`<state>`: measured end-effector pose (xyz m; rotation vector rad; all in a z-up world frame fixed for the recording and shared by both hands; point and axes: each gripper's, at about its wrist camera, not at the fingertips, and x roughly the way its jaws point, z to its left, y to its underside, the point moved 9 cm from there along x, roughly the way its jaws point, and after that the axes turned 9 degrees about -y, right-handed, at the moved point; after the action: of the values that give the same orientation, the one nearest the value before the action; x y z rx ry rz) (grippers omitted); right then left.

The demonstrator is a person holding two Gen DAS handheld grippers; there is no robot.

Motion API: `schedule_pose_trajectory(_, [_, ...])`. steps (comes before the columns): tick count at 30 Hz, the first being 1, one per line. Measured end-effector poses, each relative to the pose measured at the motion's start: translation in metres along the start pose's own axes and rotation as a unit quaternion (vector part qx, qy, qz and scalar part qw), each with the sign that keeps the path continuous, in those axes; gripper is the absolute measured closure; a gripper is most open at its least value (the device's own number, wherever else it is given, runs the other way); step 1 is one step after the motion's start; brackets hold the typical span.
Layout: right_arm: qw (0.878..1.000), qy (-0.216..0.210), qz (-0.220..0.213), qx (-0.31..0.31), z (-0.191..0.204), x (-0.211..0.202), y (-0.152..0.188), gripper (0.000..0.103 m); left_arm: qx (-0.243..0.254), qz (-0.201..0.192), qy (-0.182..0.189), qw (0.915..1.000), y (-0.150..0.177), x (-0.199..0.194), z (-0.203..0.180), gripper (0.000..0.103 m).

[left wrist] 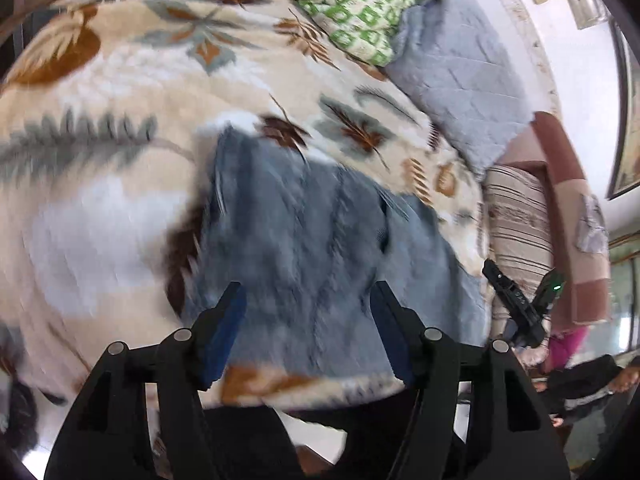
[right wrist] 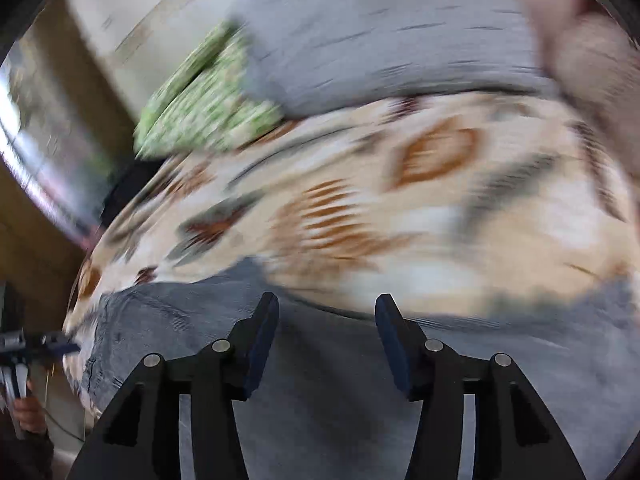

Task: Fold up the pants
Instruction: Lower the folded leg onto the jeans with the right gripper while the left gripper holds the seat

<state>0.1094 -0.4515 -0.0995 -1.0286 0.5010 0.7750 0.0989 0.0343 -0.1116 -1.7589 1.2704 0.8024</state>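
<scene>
Left wrist: soft grey-blue pants (left wrist: 312,240) crumpled on fuzzy leaf-patterned blanket (left wrist: 120,120).

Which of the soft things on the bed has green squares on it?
The green-and-white checked pillow, at the far end of the bed. The quilted cover beside it is plain grey-blue, and the big blanket has brown and grey leaves.

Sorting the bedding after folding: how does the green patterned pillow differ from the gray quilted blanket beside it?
The green patterned pillow carries a green-and-white block print; the gray quilted blanket is plain gray with stitched lines. The pillow looks plump and bunched; the blanket lies flatter and spreads wider. Both rest at the far side of the leaf-print bedspread, touching each other.
</scene>
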Motion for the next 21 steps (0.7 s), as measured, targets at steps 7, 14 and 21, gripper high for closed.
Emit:
schedule_pose_trajectory(7, [0.983,0.069,-0.05,0.164,-0.172,-0.088,0.023,0.048,-0.021,0.036,0.07,0.9967,0.046,0.001,-0.02,0.033])
schedule_pose_trajectory(14, [0.988,0.039,-0.031,0.147,-0.179,-0.063,0.042,0.052,-0.078,0.077,0.058,0.9922,0.048,0.045,-0.025,0.035])
schedule_pose_trajectory(21, [0.994,0.097,-0.022,0.036,-0.151,-0.069,0.007,0.089,-0.047,0.026,0.009,0.9985,0.038,0.03,-0.04,0.068])
